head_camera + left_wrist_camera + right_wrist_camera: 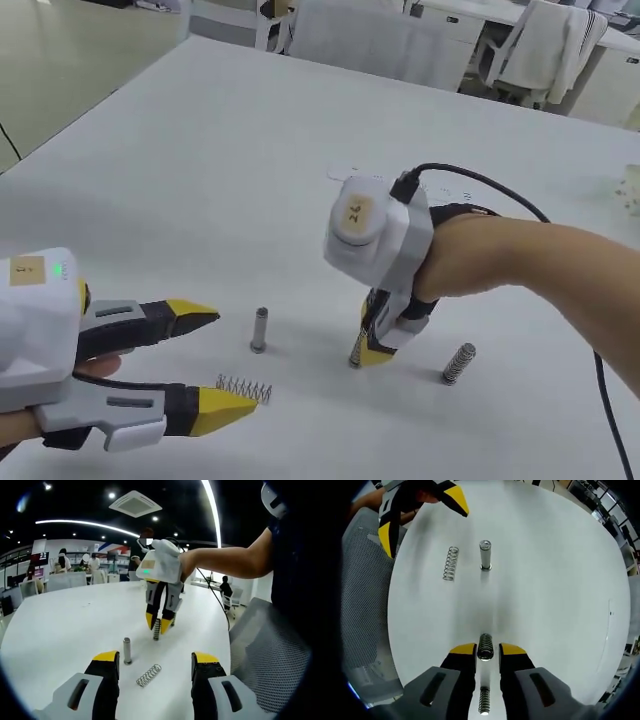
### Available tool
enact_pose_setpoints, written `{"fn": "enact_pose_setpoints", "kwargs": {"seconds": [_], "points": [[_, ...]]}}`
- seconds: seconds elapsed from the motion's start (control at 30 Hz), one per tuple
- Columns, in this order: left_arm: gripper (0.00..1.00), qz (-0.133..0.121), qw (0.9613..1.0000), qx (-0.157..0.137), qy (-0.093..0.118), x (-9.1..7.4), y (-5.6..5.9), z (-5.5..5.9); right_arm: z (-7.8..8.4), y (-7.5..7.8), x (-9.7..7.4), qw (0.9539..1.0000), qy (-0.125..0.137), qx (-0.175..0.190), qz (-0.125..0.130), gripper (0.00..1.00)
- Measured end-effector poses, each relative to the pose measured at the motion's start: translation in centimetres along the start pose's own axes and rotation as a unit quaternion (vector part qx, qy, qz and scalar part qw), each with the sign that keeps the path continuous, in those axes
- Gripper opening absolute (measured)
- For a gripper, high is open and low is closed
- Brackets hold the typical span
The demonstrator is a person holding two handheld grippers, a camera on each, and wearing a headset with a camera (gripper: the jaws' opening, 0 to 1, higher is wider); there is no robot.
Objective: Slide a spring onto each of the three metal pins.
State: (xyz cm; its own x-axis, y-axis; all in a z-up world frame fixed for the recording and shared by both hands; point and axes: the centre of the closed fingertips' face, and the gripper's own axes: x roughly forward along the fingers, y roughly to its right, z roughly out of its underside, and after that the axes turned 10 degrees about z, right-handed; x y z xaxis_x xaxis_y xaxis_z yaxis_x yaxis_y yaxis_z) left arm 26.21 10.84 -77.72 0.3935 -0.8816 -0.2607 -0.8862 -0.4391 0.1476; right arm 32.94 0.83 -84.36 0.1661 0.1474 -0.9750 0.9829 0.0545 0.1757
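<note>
The right tool point(370, 348) is pointed steeply down, its jaws closed on a spring point(485, 646) standing at the surface point(200, 150). The left tool point(156, 657) is held level, wide open and empty, near 1 loose spring point(149, 675) and 1 bare pin point(127, 650).

the white worktop point(250, 150) carries three upright metal pins in a row: the left pin point(260, 329) bare, the middle pin point(356, 352) and right pin point(459, 363) both spring-wrapped. a loose spring point(244, 388) lies flat near the left pin.
</note>
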Motion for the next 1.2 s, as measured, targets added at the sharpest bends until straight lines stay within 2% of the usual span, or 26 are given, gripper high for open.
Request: {"fn": "enact_pose_setpoints", "kwargs": {"seconds": [0.47, 0.6, 1.2], "points": [[0.52, 0.001, 1.0, 0.003, -0.002, 0.1, 0.1, 0.0, -0.2, 0.1, -0.9, 0.9998, 0.013, 0.006, 0.01, 0.22], [0.52, 0.001, 1.0, 0.005, -0.002, 0.0, 0.2, -0.1, -0.5, 0.0, -1.4, 0.9995, 0.026, 0.015, 0.007, 0.23], [0.53, 0.001, 1.0, 0.008, -0.004, -0.1, 0.4, -0.2, -1.9, -0.7, -3.9, 0.9974, 0.066, 0.016, 0.025, 0.25]]}}
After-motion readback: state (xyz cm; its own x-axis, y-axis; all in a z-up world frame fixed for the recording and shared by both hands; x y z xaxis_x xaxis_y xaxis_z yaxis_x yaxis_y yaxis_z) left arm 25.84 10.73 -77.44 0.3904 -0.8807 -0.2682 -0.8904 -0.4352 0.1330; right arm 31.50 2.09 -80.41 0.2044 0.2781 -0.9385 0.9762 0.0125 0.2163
